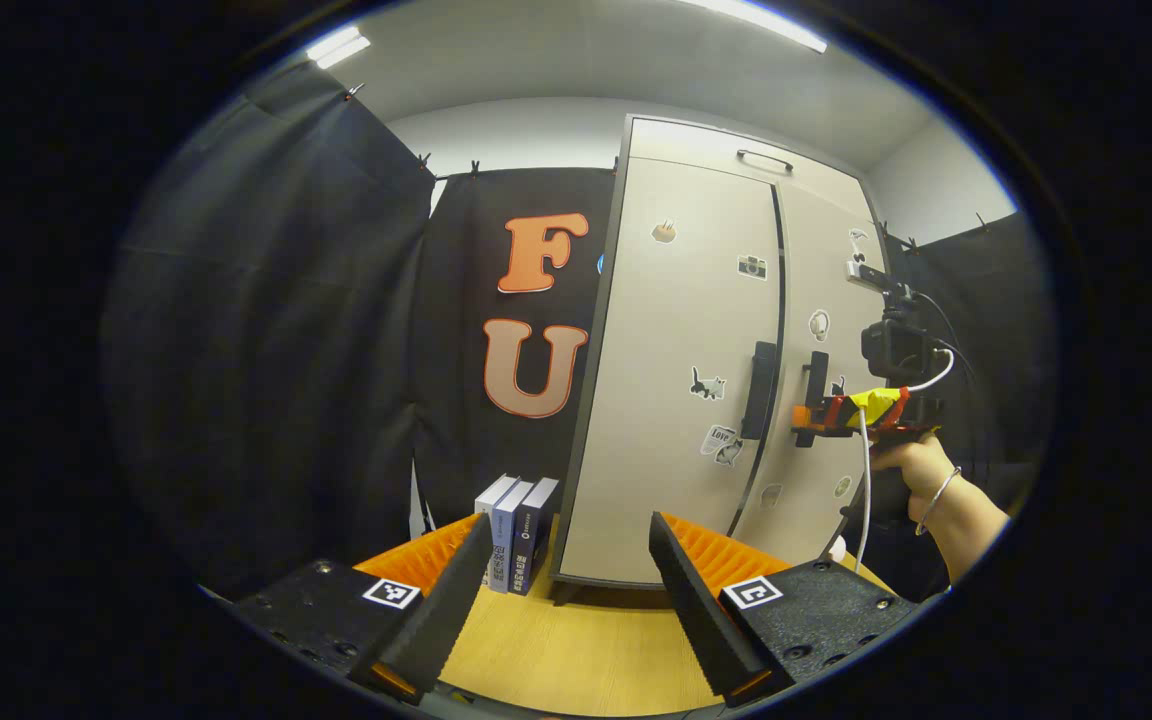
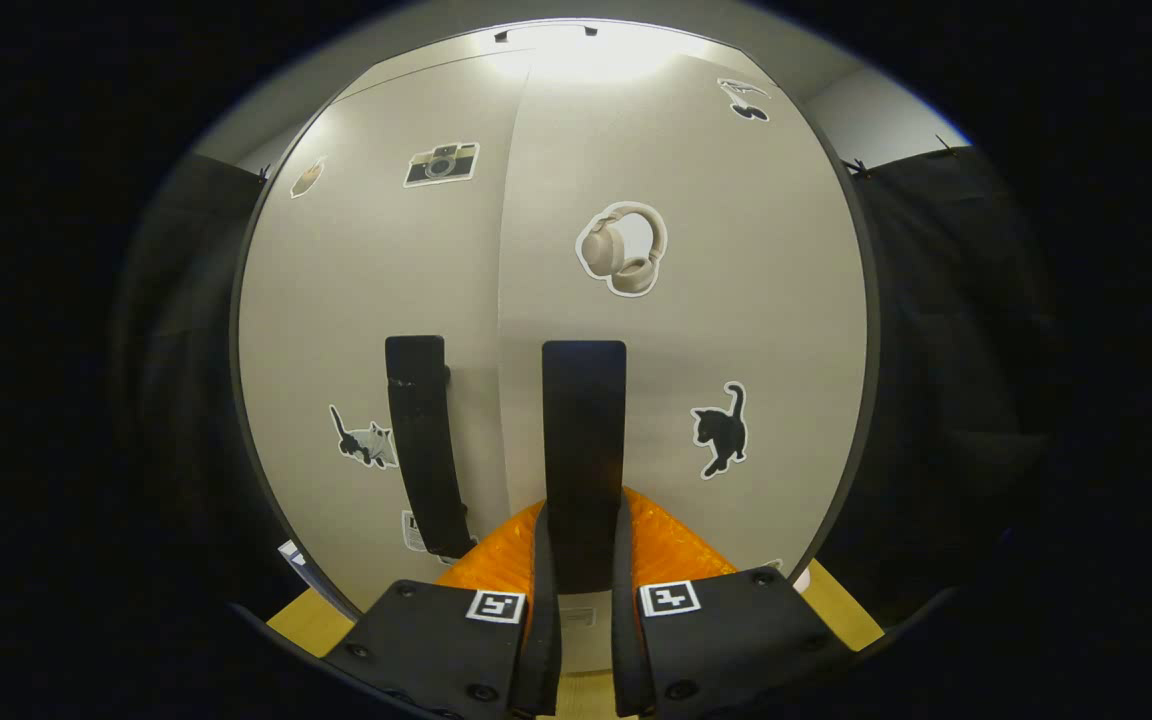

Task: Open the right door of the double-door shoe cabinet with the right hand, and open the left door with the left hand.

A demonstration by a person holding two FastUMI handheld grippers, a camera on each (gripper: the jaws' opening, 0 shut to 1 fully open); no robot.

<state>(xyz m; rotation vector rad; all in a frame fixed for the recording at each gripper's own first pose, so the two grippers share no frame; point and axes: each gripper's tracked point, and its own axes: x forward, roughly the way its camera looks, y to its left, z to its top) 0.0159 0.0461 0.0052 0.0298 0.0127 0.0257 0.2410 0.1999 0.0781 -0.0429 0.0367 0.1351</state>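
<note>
Handle point(image 2: 583, 440) upright between right gripper point(image 2: 584, 560) fingers point(image 2: 544, 600)

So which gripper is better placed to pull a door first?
The right. Its jaws are closed around the right handle, and in the left gripper view the right gripper sits at that handle. The left gripper hangs open, well back from the left handle.

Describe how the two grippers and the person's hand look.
The left gripper has black bodies with square black-and-white markers. The right gripper has a yellow-taped body, red parts, a camera on top and a white cable. The hand wears a thin bracelet and no sleeve.
</note>
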